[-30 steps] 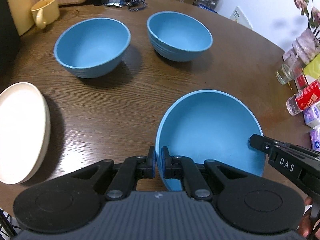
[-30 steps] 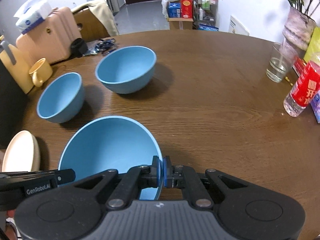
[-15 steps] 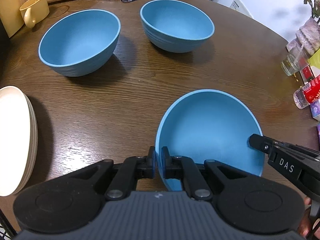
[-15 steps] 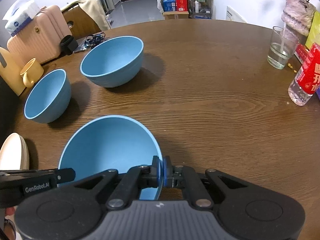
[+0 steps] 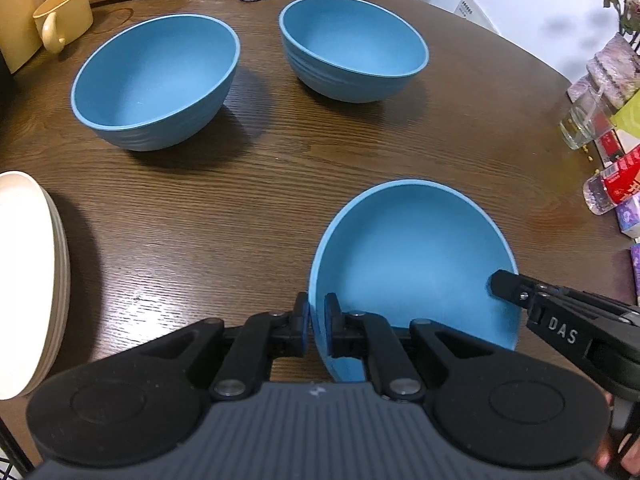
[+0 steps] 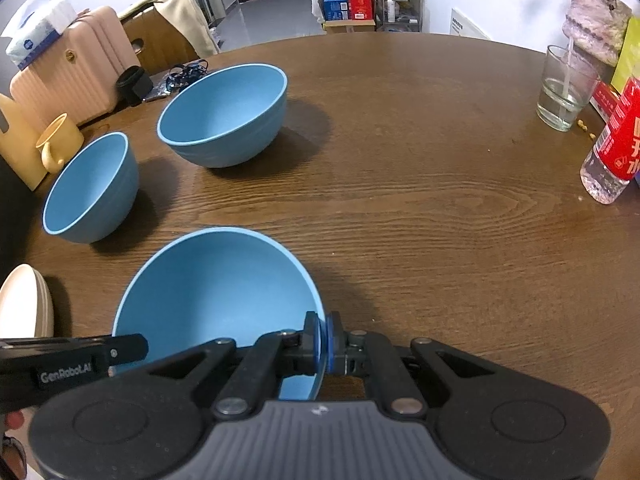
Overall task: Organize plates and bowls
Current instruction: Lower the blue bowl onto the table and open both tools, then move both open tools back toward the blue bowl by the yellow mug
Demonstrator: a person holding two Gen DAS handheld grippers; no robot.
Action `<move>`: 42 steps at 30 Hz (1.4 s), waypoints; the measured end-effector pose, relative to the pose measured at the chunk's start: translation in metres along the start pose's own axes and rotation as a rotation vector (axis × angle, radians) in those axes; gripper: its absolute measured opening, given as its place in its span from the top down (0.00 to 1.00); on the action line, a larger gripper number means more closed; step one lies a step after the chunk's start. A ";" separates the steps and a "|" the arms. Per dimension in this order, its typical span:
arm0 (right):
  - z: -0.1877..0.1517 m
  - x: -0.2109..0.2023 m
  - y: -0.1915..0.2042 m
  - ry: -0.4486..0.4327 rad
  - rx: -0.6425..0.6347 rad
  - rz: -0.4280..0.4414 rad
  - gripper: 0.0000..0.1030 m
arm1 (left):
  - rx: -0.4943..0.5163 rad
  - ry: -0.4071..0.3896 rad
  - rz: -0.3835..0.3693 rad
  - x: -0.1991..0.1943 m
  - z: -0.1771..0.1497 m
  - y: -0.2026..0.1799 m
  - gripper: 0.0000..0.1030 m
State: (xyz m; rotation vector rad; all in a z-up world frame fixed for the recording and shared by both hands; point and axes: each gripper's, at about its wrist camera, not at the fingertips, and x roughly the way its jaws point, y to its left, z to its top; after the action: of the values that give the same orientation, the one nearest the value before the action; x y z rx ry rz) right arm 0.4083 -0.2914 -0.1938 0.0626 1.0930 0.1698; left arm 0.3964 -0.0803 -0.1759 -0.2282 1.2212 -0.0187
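The left gripper (image 5: 316,322) pinches the left rim of the near blue bowl (image 5: 412,256), one pad inside the wall and one outside. The right gripper (image 6: 323,342) clamps the opposite rim of that bowl the same way, so it is held from both sides, near the close edge of the round wooden table (image 6: 420,208). The bowl is matte sky blue, deep and round-sided, with a thin paler rim and an empty interior. Two more blue bowls (image 5: 156,80) (image 5: 352,46) of the same make stand upright farther back, apart from each other. A stack of cream plates (image 5: 24,280) lies at the left edge. The left wrist view shows that stack broadly; the right wrist view shows only a sliver of it, but adds a glass of water (image 6: 564,88), a red-labelled bottle (image 6: 616,148) and a pink suitcase (image 6: 76,68) beyond the table.
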 end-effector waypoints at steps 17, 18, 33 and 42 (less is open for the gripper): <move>-0.011 -0.037 0.003 -0.077 -0.021 0.013 0.11 | 0.022 -0.116 -0.007 -0.035 -0.007 0.016 0.10; -0.012 -0.040 0.003 -0.082 -0.017 0.021 0.10 | 0.020 -0.122 -0.010 -0.037 -0.008 0.018 0.03; -0.035 -0.074 0.003 -0.157 0.052 0.014 0.00 | 0.031 -0.188 -0.030 -0.067 -0.028 0.040 0.00; -0.049 -0.103 0.017 -0.221 0.080 0.004 0.00 | 0.055 -0.238 -0.040 -0.094 -0.035 0.052 0.00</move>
State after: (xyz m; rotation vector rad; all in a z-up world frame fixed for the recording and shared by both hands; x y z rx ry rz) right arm 0.3164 -0.2933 -0.1236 0.1517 0.8791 0.1197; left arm 0.3259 -0.0226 -0.1089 -0.2002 0.9774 -0.0582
